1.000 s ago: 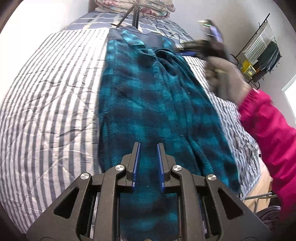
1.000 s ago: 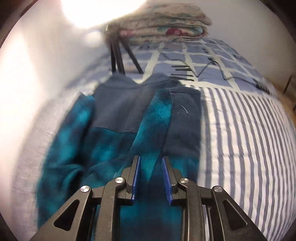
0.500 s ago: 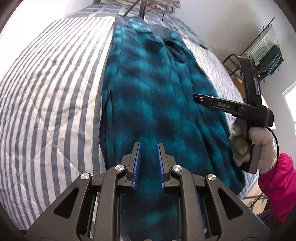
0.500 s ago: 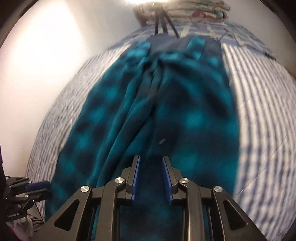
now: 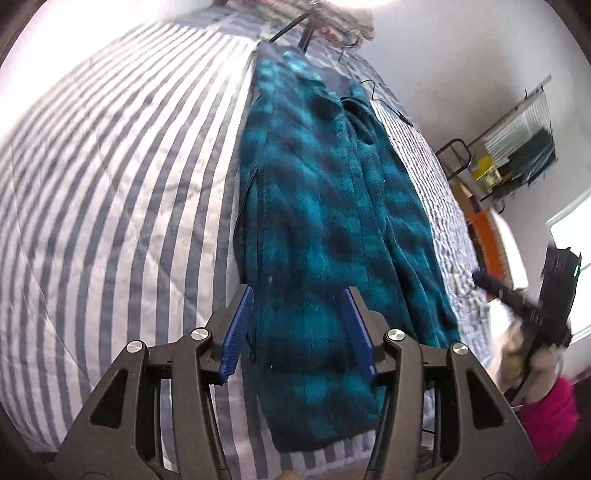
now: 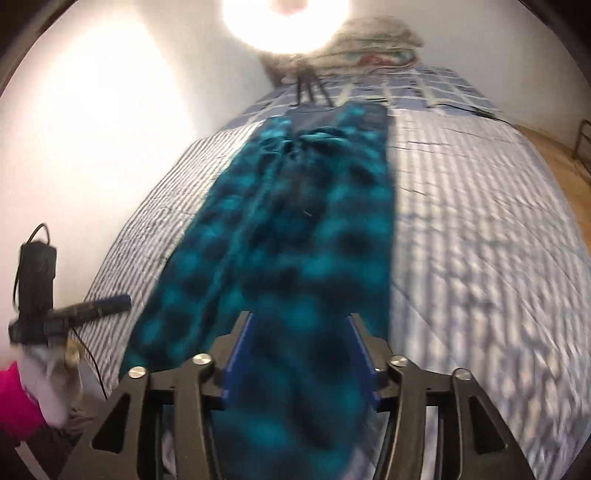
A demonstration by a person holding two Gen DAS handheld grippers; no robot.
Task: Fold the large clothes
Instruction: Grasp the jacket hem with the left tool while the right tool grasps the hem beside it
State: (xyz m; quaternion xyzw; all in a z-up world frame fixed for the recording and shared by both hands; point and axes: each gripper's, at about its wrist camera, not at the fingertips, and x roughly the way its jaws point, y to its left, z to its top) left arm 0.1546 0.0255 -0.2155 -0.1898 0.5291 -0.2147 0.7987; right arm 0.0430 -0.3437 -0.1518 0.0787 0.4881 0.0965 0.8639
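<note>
Both grippers are over the near end of the teal plaid fleece (image 5: 325,206), which lies lengthwise on the striped quilt (image 5: 122,177), folded into a long narrow strip running from the near edge of the bed toward the far end. Its dark navy part is at the far end.

Left gripper (image 5: 299,332): jaws have just been opening, now at a middling width, and the blue pads aren't pressing on anything. The fleece's near end shows between them, but I see it lying on the bed — not gripped.

Right gripper (image 6: 299,347): same story, jaws have just opened, fleece visible in the gap, no pinch that I can see. That view is motion-blurred.

Far end of bed: tripod legs (image 5: 299,33) and a folded floral blanket (image 6: 373,40). Clothes rack (image 5: 517,147) far right in left view.
</note>
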